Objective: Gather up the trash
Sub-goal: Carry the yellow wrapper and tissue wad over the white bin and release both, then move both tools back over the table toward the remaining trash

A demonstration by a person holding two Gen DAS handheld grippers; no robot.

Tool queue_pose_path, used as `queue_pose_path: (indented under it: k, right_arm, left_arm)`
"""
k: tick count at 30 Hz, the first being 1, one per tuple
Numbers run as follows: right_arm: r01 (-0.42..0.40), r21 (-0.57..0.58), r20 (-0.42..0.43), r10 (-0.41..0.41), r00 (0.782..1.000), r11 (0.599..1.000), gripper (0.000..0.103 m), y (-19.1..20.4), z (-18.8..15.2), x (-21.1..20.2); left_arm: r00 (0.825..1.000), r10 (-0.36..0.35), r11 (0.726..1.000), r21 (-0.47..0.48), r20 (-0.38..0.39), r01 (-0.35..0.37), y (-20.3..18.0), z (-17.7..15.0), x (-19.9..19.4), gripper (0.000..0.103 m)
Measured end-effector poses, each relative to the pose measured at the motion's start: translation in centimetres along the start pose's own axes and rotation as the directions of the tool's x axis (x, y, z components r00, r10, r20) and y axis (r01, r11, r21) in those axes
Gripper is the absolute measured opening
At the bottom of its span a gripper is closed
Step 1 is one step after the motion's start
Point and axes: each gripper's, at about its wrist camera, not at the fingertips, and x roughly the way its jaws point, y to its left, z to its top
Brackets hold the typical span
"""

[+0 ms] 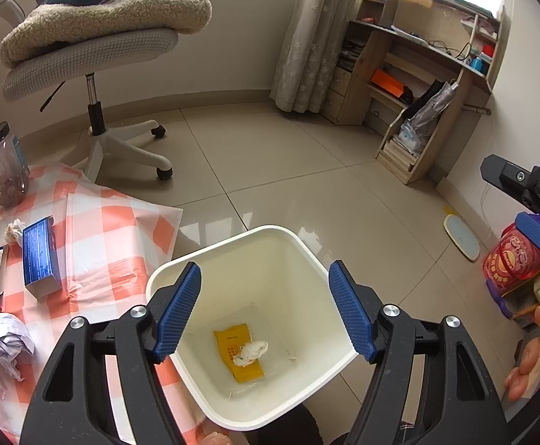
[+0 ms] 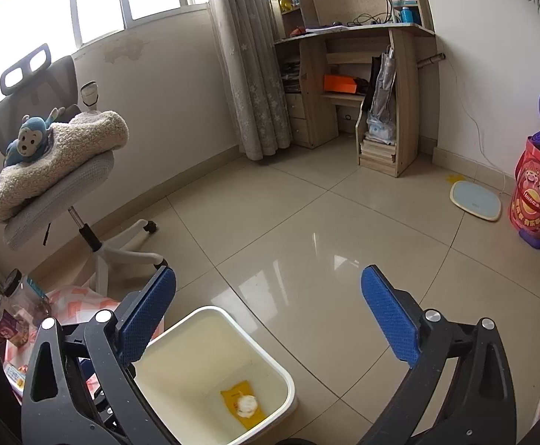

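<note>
A white trash bin stands on the tiled floor beside a checkered cloth. Inside it lie a yellow wrapper and a crumpled white tissue. My left gripper is open and empty, right above the bin's mouth. My right gripper is open and empty, above the floor just right of the bin; the wrapper and the tissue show there too. On the cloth lie a crumpled paper ball, a small tissue wad and a blue box.
The orange-and-white checkered cloth covers the floor at the left, with a jar and packets on it. An office chair with a blanket and plush toy stands behind. A desk, a scale and a red bucket stand at the right.
</note>
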Motion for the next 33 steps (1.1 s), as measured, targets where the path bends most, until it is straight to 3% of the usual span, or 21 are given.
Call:
queue_pose_path:
  k: [6, 11, 15, 20, 23, 33]
  right_arm:
    - [0.067, -0.054, 0.121, -0.060, 0.991, 0.996, 0.096, 1.9, -0.5, -1.9]
    - [0.130, -0.115, 0.176, -0.108, 0.978, 0.985, 0.096, 4.3, -1.7, -2.8]
    - [0.140, -0.212, 0.180, -0.102, 0.978, 0.967, 0.096, 6.9, -2.8, -2.9]
    - [0.114, -0.232, 0.189, -0.070, 0.979, 0.966, 0.096, 9.3, -4.0, -3.8]
    - [0.102, -0.260, 0.194, -0.052, 0.980, 0.960, 0.096, 10.8, -4.6, -4.2]
    - [0.053, -0.356, 0.179, 0.013, 0.984, 0.933, 0.096, 16.7, -6.9, -4.8]
  left_arm:
    - [0.997, 0.052, 0.999, 0.002, 0.059, -0.052, 1.6, 0.4, -1.8, 0.071]
    - [0.982, 0.116, 0.993, -0.009, 0.146, -0.116, 3.3, 0.6, -4.2, 0.076]
    - [0.959, 0.179, 0.984, -0.041, 0.219, -0.175, 4.9, 0.6, -6.3, 0.084]
    - [0.920, 0.271, 0.963, -0.081, 0.284, -0.258, 7.5, 0.1, -8.8, 0.089]
    - [0.905, 0.310, 0.950, -0.118, 0.290, -0.288, 9.3, -0.3, -9.9, 0.090]
    - [0.889, 0.390, 0.914, -0.216, 0.240, -0.342, 15.2, -2.5, -11.4, 0.091]
